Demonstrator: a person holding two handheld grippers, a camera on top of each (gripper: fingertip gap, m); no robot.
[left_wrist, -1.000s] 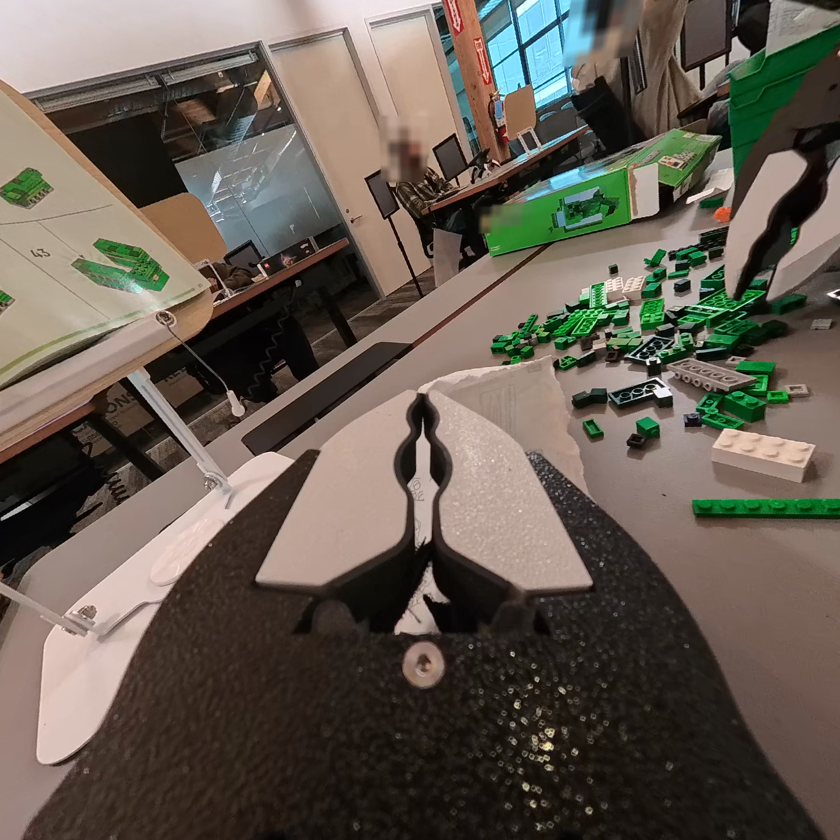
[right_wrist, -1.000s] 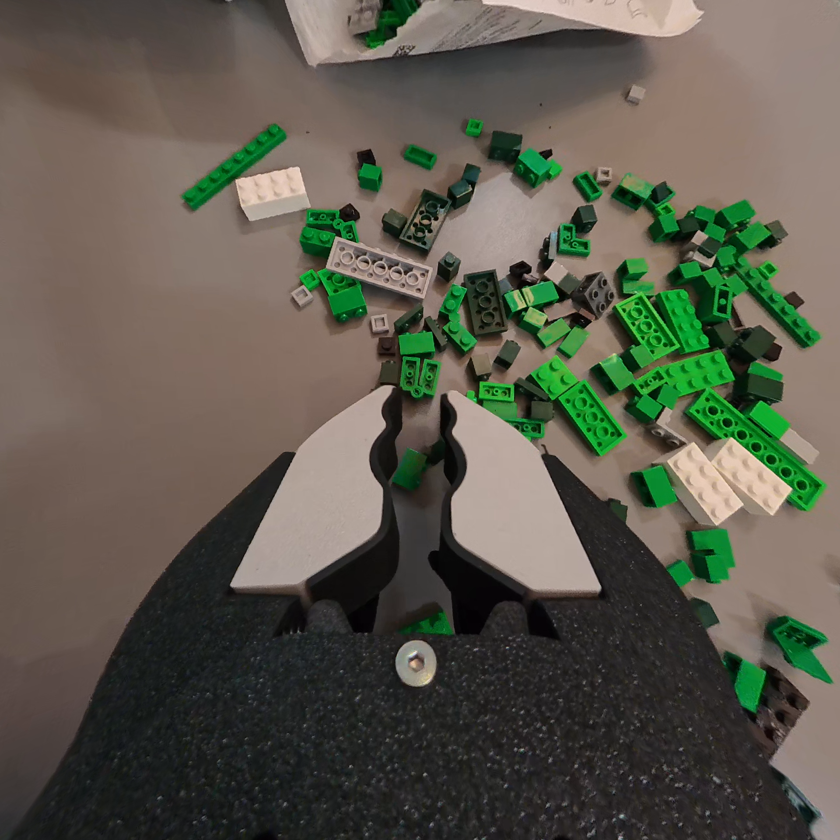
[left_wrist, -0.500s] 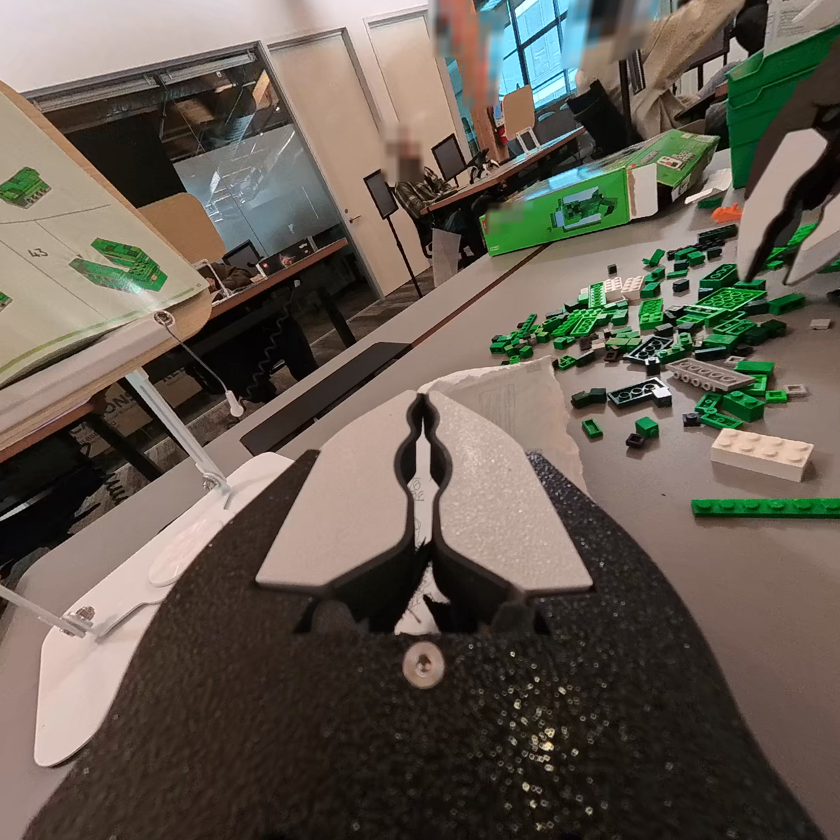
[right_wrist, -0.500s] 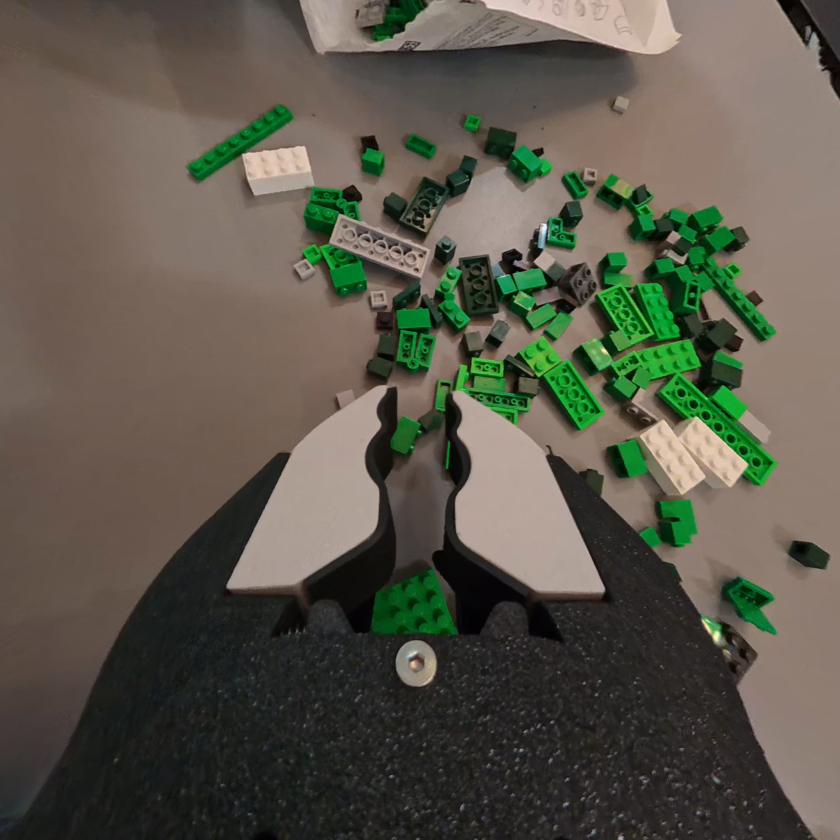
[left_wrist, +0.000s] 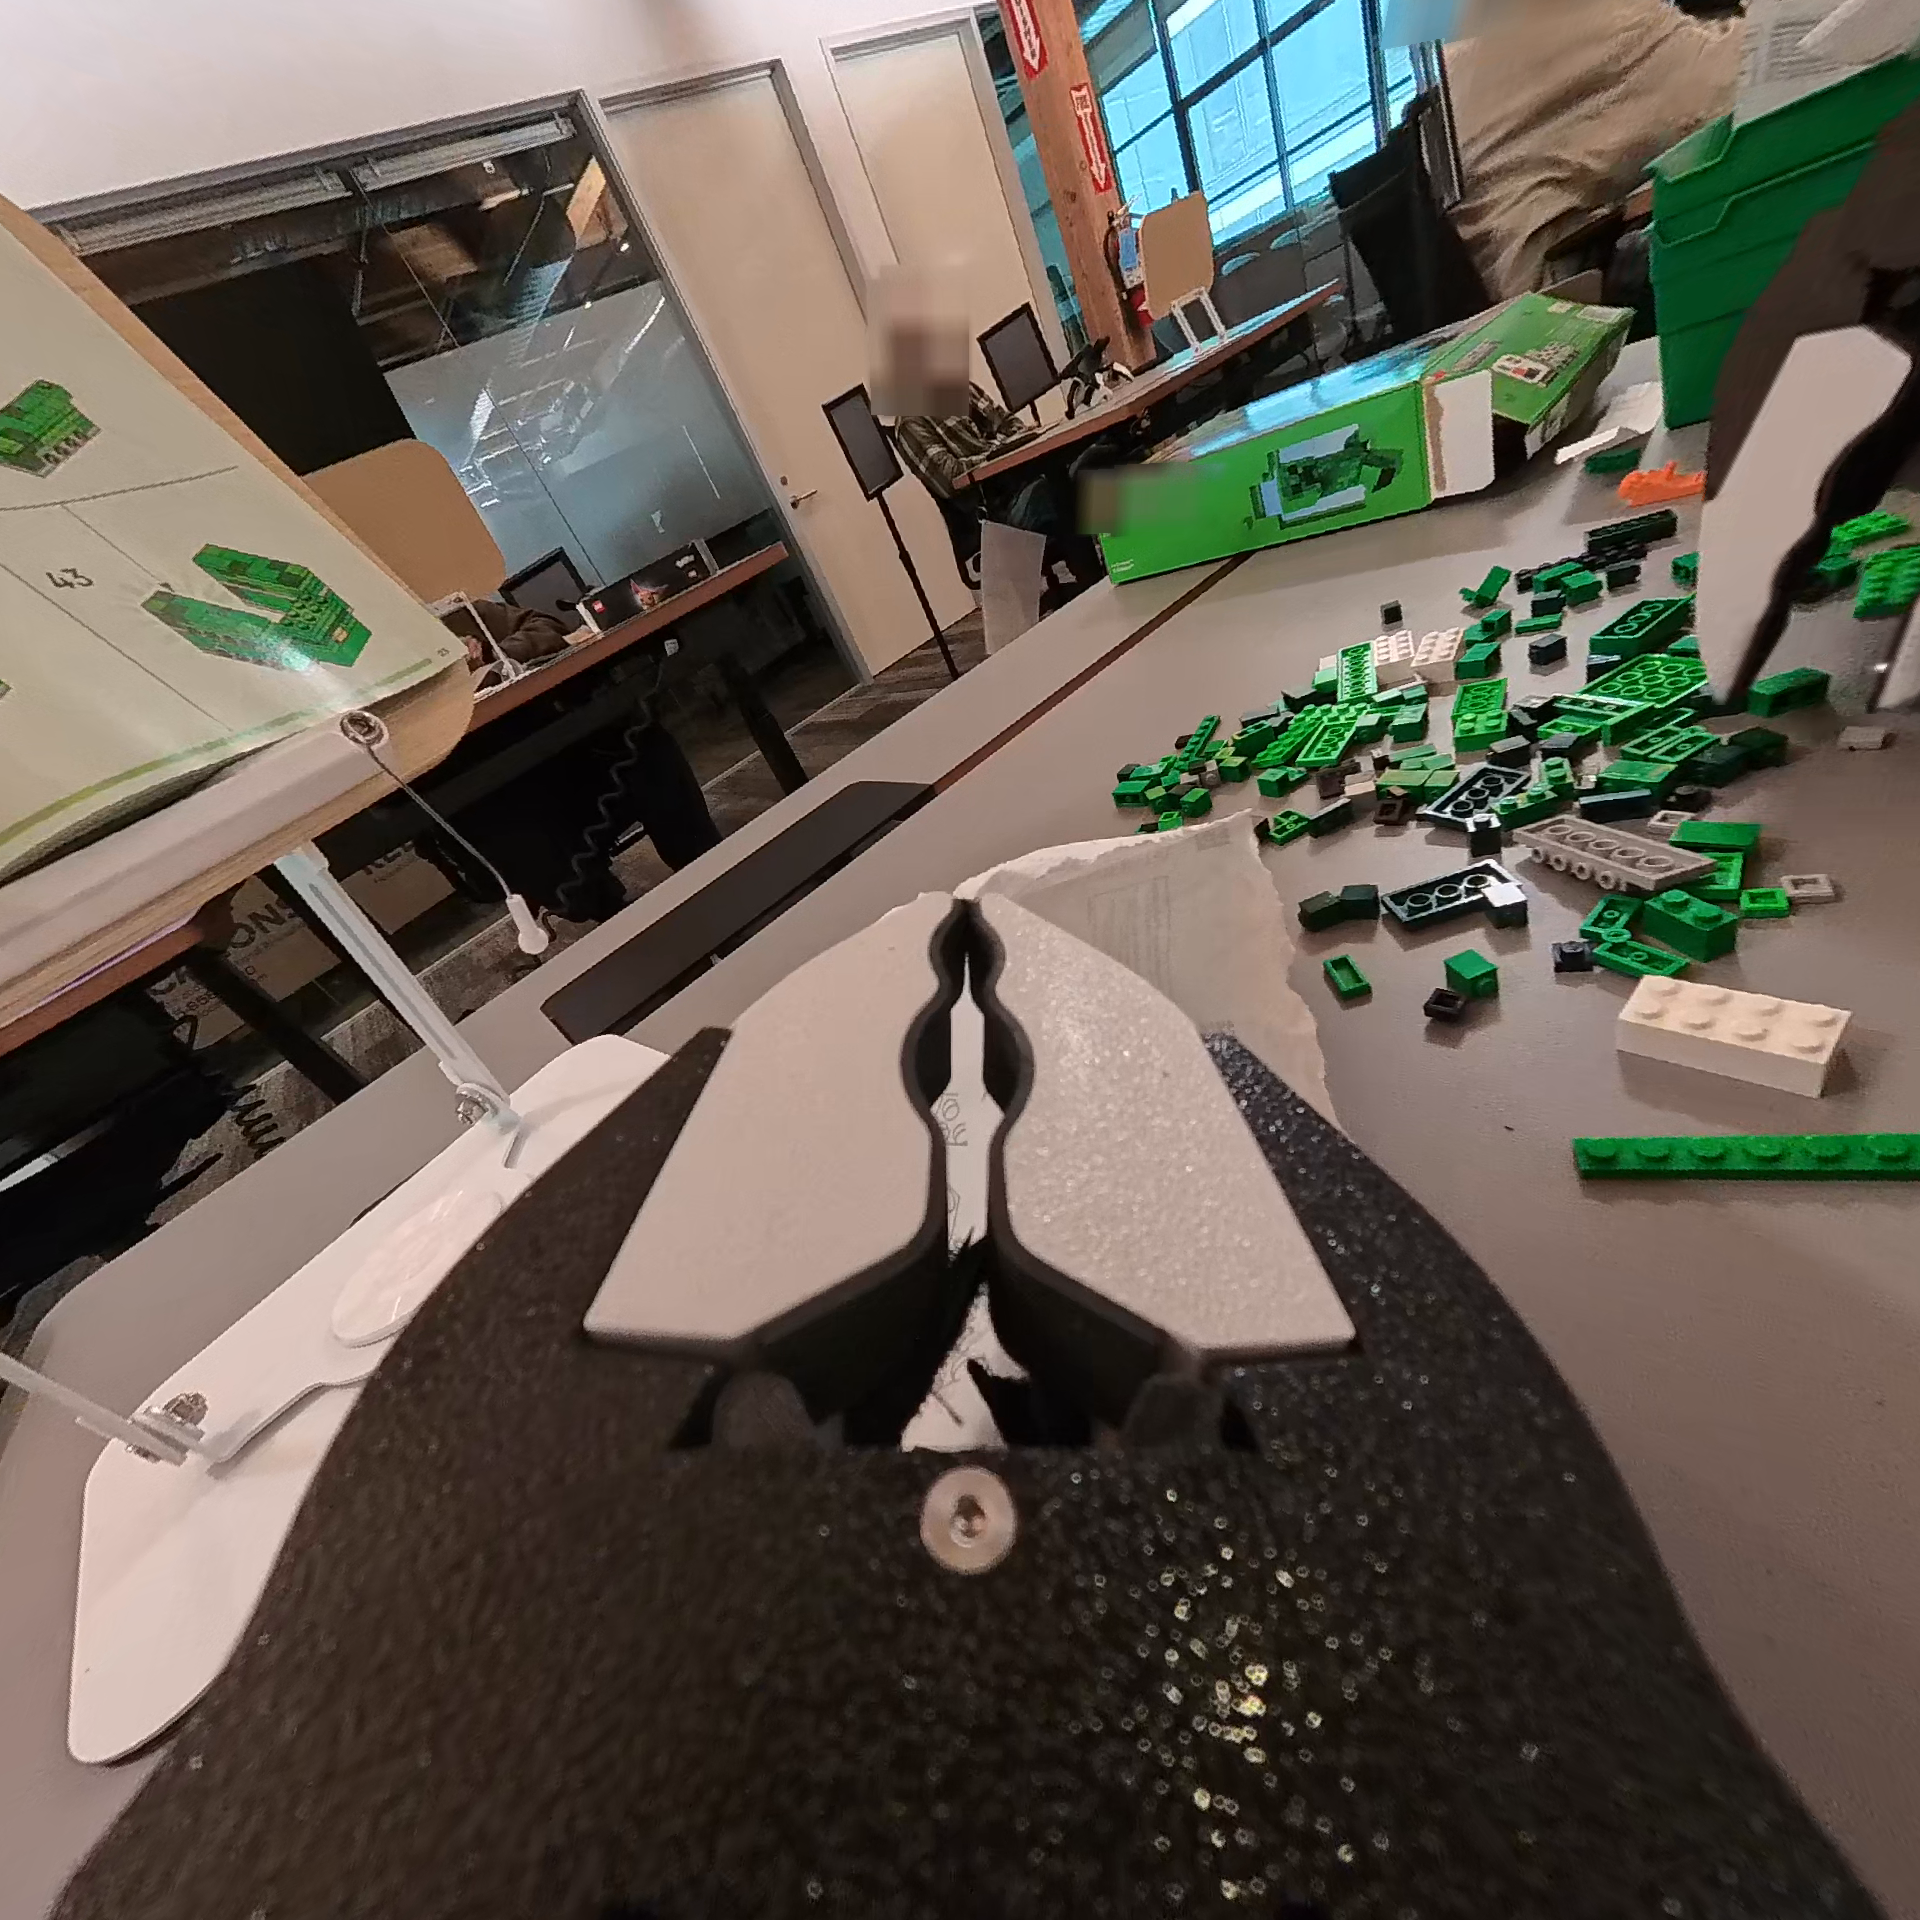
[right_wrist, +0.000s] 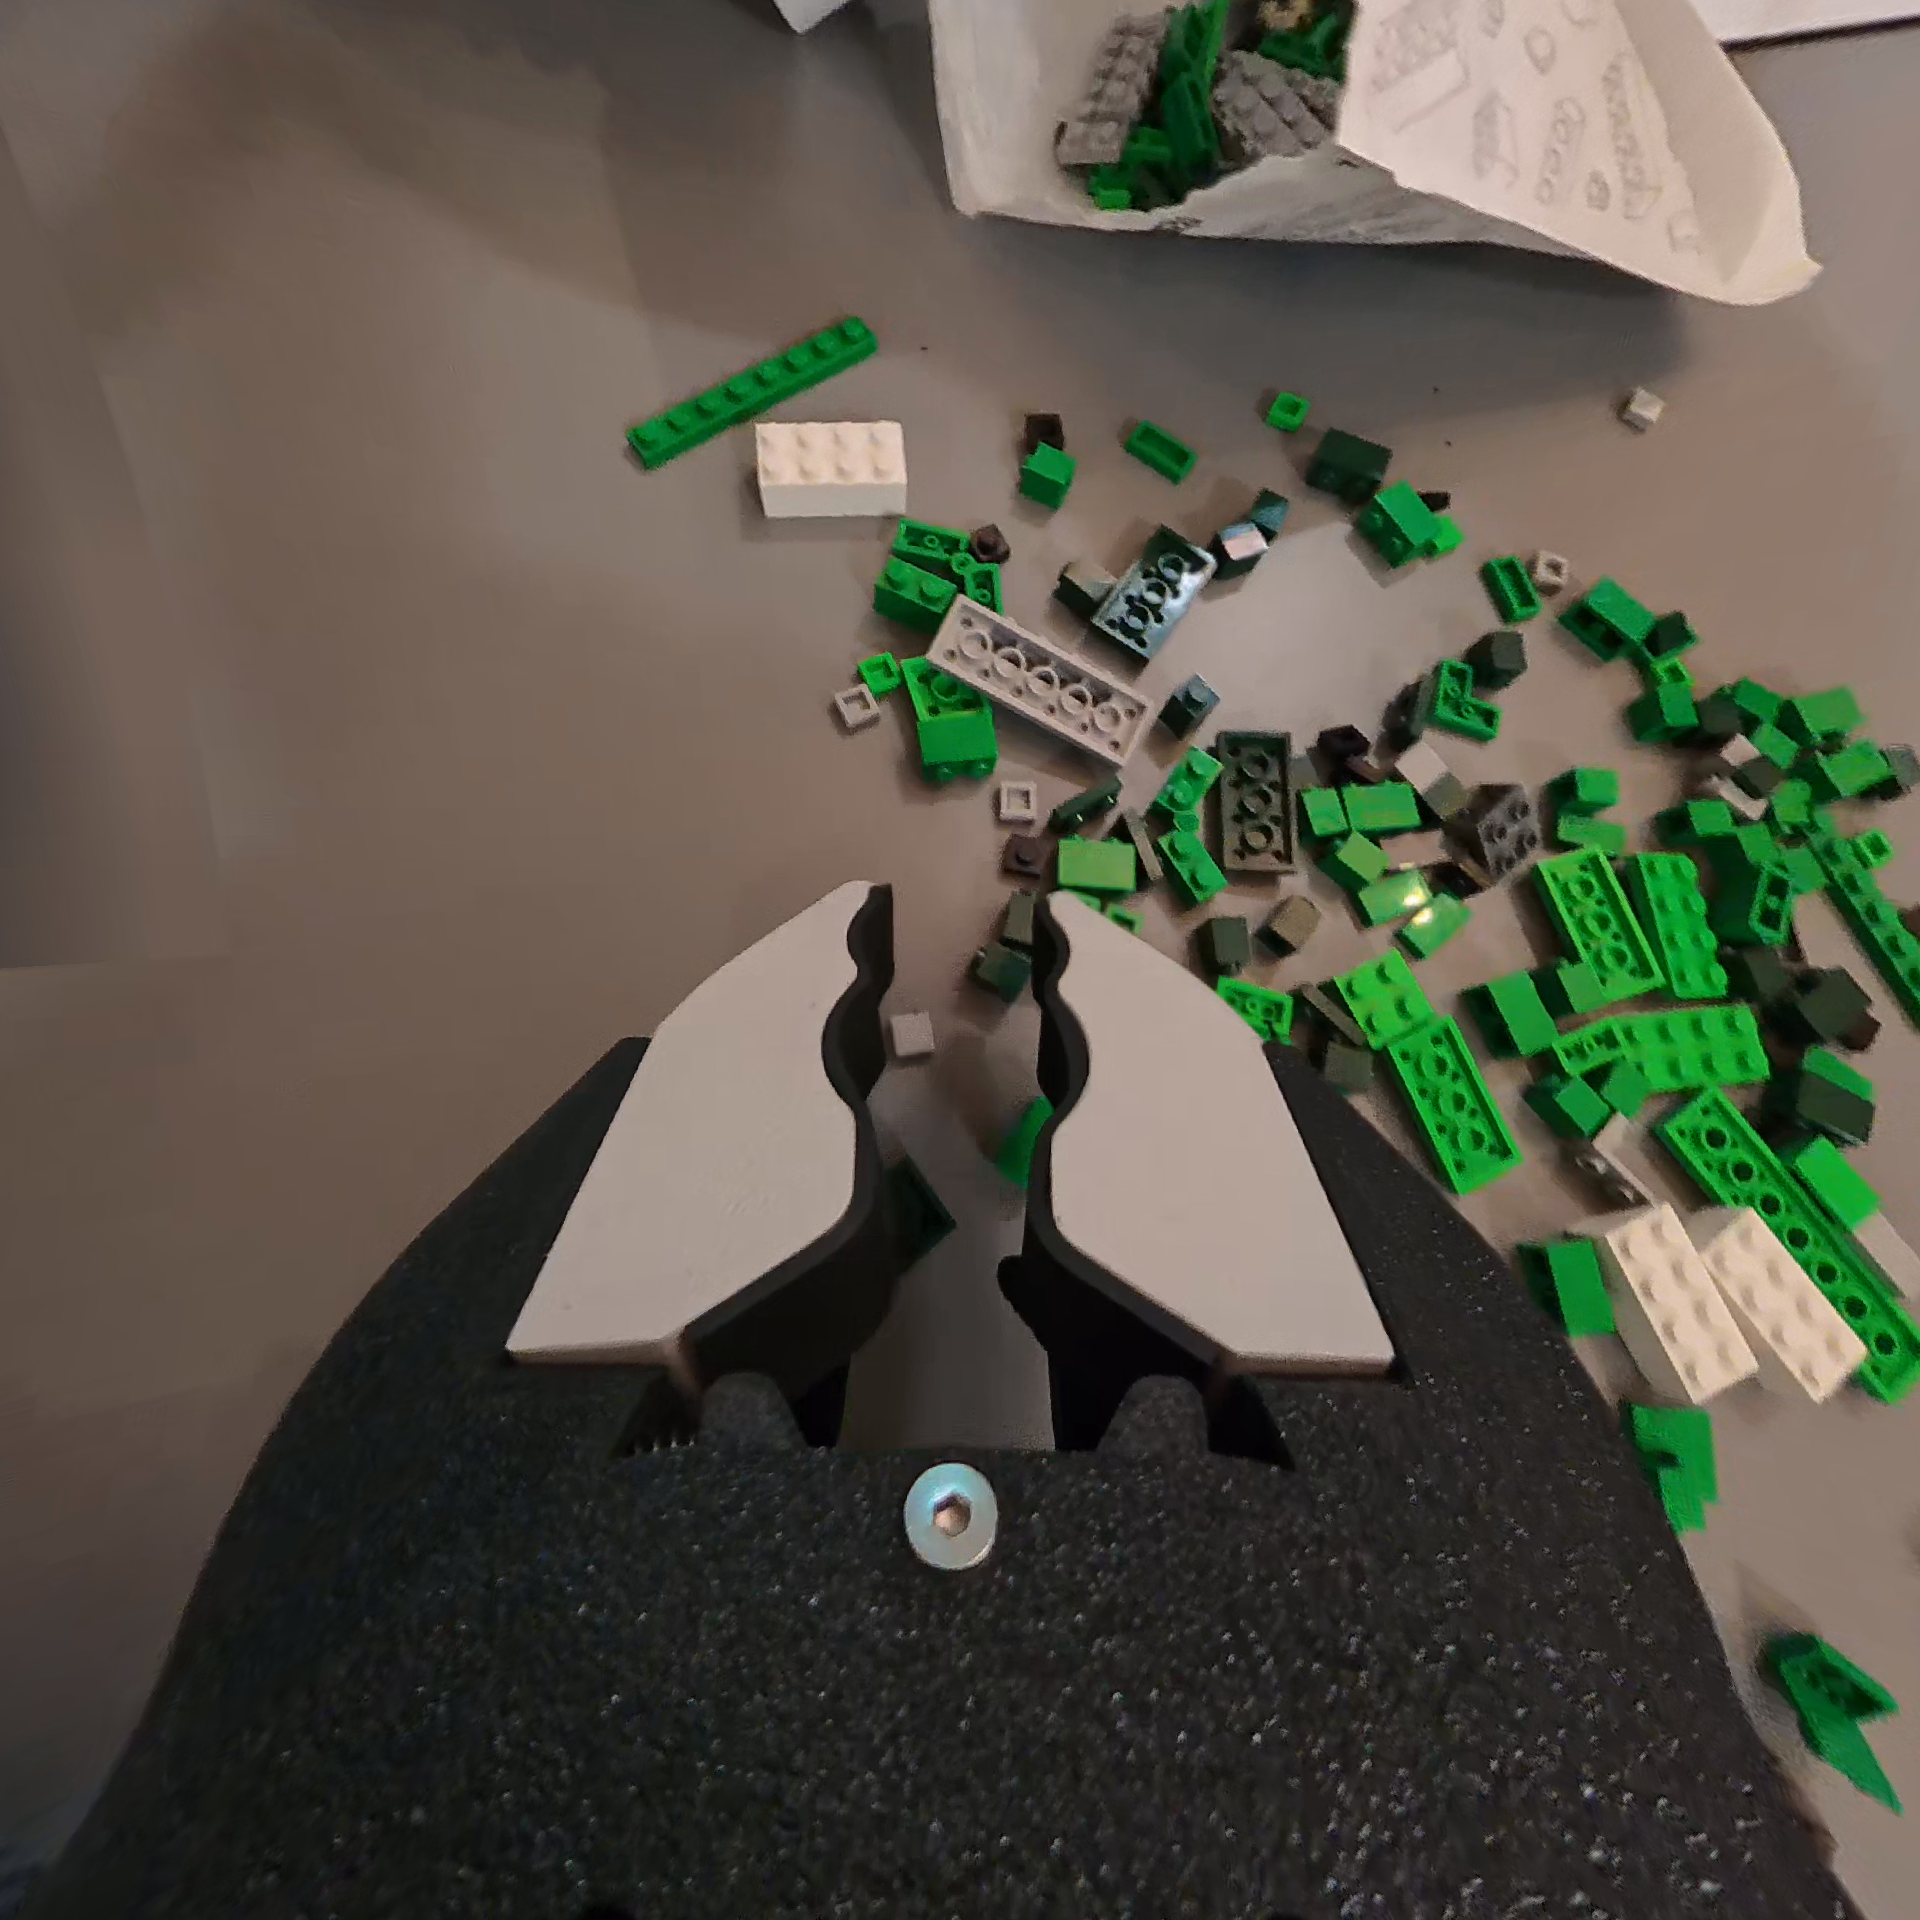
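Your left gripper (left_wrist: 966, 925) was pressed together on the torn paper bag (left_wrist: 1164, 914): thin, limp, easily ripped. Your right gripper (right_wrist: 966, 935) was spread, empty, over hard, light loose bricks (right_wrist: 1455, 935) beside a small grey tile (right_wrist: 912, 1035).
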